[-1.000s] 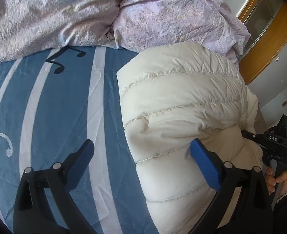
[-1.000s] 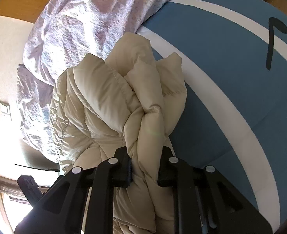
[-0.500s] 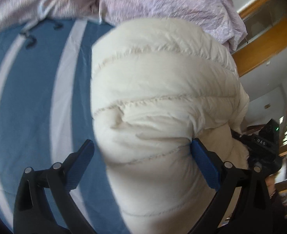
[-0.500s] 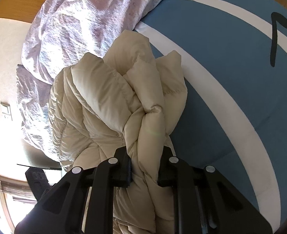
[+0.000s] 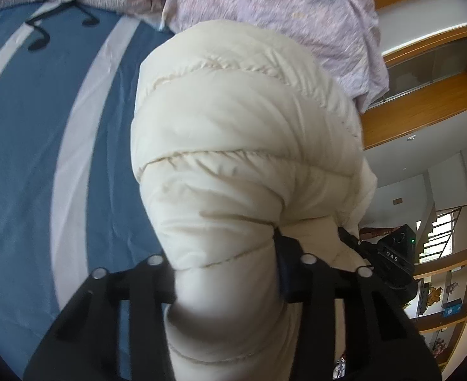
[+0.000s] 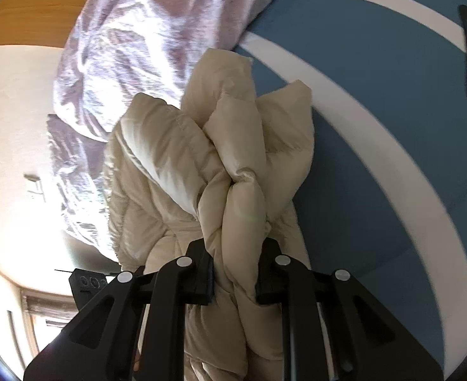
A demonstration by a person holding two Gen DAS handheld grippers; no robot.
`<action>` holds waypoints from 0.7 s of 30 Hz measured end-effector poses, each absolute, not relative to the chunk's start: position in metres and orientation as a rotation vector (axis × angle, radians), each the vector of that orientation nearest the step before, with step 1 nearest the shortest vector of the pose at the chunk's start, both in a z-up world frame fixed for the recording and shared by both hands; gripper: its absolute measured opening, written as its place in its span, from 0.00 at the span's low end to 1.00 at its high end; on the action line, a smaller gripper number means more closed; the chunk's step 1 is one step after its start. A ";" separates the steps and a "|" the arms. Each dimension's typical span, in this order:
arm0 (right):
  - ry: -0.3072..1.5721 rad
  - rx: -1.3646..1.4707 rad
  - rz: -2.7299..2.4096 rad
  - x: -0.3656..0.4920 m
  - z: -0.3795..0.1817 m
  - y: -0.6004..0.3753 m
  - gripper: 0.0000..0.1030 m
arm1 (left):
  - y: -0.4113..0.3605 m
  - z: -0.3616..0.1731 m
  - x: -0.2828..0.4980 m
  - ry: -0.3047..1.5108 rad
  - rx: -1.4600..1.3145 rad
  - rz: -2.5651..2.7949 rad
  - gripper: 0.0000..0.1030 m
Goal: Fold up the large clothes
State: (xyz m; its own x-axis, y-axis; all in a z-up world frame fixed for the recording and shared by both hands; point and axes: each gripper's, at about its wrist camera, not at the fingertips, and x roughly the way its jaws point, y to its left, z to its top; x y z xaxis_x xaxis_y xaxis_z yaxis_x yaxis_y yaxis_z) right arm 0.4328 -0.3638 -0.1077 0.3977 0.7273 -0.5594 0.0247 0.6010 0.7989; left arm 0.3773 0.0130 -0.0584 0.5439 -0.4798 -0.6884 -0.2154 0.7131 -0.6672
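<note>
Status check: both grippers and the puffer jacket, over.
Left gripper just closed onto the cream puffer jacket. Right gripper shut on a bunched fold of it. Jacket on the blue striped bed sheet; lilac duvet behind, not blocking.

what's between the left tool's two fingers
A bunched fold of the cream jacket, squeezed by the left tool, whose jaws have just been closing on it; seen in the left wrist view.

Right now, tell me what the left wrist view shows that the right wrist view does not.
Only the left wrist view: black music notes on the sheet, wooden shelving, a staircase, and the left tool, whose jaws have just been closing onto the cream puffer jacket.

Only the right wrist view: the right tool pinching a bunched fold.

Both: jacket, blue-and-white striped sheet, lilac duvet.
</note>
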 end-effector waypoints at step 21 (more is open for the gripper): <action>1.081 0.712 0.783 0.483 -0.075 -0.191 0.17 | 0.147 -0.006 0.321 0.836 -0.700 0.051 0.32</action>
